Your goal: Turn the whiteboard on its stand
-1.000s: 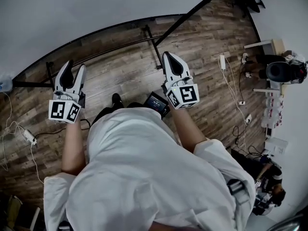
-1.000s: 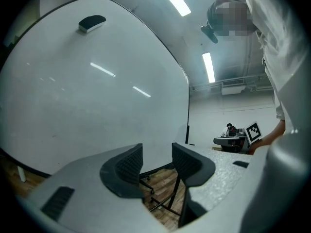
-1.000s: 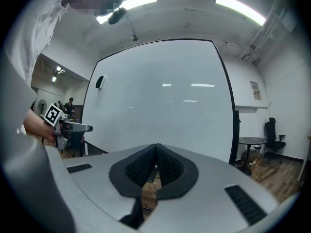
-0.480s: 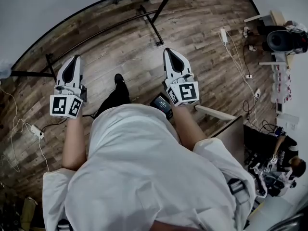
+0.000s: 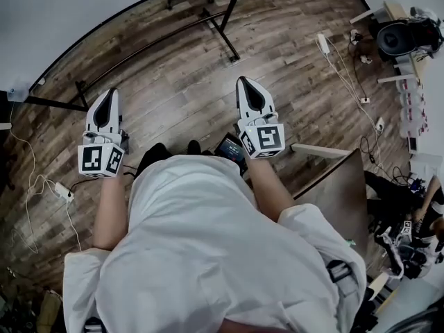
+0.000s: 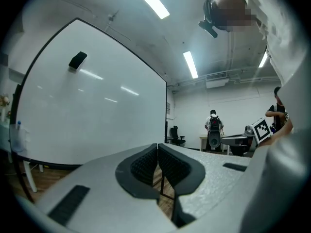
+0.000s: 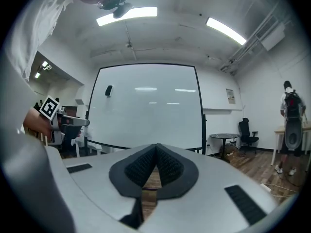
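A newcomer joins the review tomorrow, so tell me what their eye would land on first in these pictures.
The large white whiteboard in a black frame fills the middle of the right gripper view, standing on the brown wood-plank floor. In the head view, the white-and-grey left gripper and right gripper point forward, both shut and empty, beyond the person's white shirt.

Left gripper and right gripper hang apart from the whiteboard.

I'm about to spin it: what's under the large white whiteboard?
Black metal stand legs on brown wooden plank floor show under the large white whiteboard. The floor behind the board is covered by it.
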The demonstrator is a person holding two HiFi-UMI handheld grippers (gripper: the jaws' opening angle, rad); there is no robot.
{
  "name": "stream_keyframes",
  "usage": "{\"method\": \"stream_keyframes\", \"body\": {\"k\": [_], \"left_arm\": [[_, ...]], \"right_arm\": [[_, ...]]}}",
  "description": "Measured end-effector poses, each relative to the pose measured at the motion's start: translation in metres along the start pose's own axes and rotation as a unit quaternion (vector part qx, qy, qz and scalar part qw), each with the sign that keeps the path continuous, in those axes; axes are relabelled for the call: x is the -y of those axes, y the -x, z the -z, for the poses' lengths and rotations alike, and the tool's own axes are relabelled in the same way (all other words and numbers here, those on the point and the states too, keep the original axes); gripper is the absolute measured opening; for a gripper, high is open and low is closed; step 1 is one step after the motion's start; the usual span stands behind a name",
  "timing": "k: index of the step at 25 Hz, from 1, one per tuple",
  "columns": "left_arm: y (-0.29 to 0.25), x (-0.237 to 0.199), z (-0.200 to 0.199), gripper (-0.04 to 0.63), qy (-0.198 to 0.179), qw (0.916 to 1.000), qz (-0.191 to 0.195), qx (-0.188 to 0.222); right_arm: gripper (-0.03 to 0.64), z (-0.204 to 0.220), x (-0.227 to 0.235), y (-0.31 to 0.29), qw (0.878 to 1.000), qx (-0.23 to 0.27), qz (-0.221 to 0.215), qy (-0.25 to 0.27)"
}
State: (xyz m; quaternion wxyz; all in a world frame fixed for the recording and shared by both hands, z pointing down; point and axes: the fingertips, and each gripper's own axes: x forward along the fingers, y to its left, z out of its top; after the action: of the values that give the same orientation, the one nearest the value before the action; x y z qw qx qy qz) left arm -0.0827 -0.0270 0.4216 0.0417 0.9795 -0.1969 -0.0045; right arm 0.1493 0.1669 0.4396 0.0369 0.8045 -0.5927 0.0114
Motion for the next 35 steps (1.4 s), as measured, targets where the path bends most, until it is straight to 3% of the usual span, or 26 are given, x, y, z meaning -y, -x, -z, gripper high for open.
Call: {"method": "stream_keyframes", "body": {"k": [10, 16, 23, 29, 35], "left_arm": [[0.080, -0.056, -0.006, 0.011, 0.003, 0.9997, 0.025, 0.004], [0.149, -0.111, 0.006, 0.011, 0.012, 0.9994, 0.032, -0.003], [0.210, -0.141, 0.023, 0.011, 0.018, 0.9984, 0.054, -0.009], [0.240, -0.150, 0.021, 0.011, 0.017, 0.9985, 0.051, -0.009], [0.235, -0.136, 0.000, 0.011, 0.010, 0.9981, 0.061, -0.002]], "right_arm": [[-0.003, -0.003, -0.093, 0.016, 0.999, -0.025, 0.024, 0.022], [-0.003, -0.011, -0.168, 0.028, 0.999, -0.020, 0.038, 0.031], [-0.003, -0.011, -0.243, 0.060, 0.997, -0.024, 0.059, 0.034], [-0.003, -0.022, -0.273, 0.085, 0.998, -0.023, 0.045, 0.045], [-0.003, -0.020, -0.280, 0.084, 0.999, -0.021, 0.023, 0.012]]}}
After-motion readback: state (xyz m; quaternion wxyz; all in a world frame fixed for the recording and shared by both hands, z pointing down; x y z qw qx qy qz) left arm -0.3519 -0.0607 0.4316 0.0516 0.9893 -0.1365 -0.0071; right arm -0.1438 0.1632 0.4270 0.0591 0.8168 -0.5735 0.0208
